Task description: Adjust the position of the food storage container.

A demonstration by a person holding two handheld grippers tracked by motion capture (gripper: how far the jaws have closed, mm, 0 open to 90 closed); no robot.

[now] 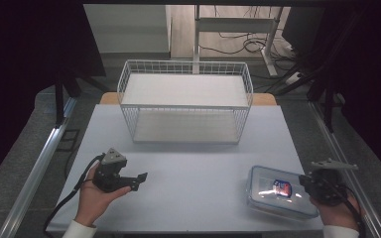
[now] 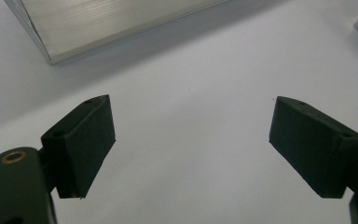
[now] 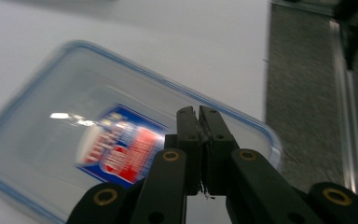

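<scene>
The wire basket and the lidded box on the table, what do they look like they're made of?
The basket looks like thin metal wire with a white coating: an open grid you can see through. The box looks like clear glossy plastic with a bluish rim; it shows glare, and a red and blue label shows at its lid.

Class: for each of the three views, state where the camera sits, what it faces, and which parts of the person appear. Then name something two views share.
High view: above the person's side, looking forward and down on the table and wire basket; both hands and forearms enter below.
Left gripper view: rides the left hand-held gripper, facing bare tabletop; jaws apart.
Right gripper view: rides the right hand-held gripper, jaws together over the clear container.
Shared: high and right gripper views show that container.
</scene>
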